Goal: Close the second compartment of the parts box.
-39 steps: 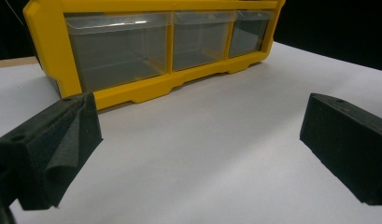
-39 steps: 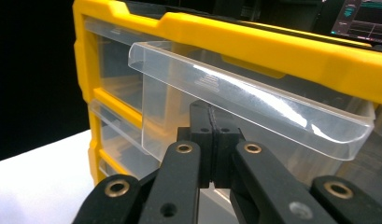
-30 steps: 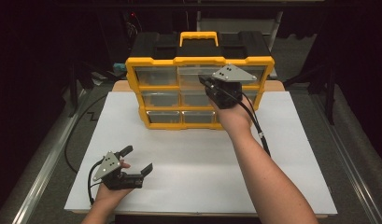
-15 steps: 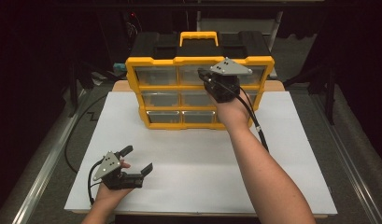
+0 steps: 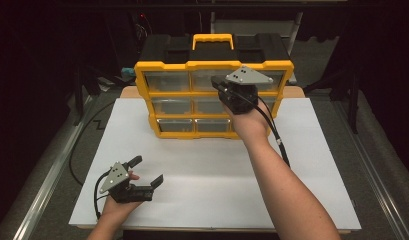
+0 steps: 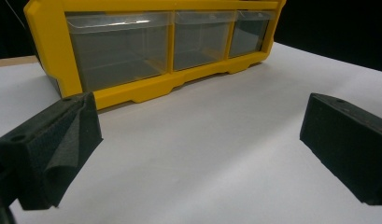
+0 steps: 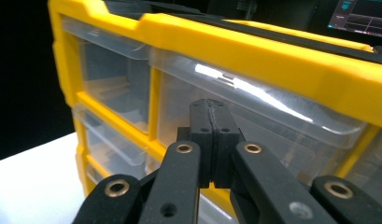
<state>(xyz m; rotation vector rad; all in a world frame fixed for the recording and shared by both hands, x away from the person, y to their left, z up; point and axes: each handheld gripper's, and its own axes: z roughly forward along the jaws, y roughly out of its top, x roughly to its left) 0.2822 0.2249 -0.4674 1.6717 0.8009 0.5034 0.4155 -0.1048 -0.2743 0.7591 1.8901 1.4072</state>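
So far no drawer looks pulled out. The left gripper (image 5: pixel 144 179) rests on the white counter (image 5: pixel 207 170), foam-padded fingers (image 6: pixel 53 149) spread and empty, the yellow organizer (image 5: pixel 212 65) well ahead. The right gripper (image 7: pixel 211 135), fingers pressed together on nothing, sits right before a glossy clear top-row drawer (image 7: pixel 254 116); opening remains.

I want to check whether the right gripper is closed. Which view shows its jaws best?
The right gripper view: the right gripper has its two jaws pressed flat together, nothing between them, in front of the clear drawer. The high view shows that gripper from above, its grey plate covering the jaws. The left gripper view looks at the organizer's bottom row.
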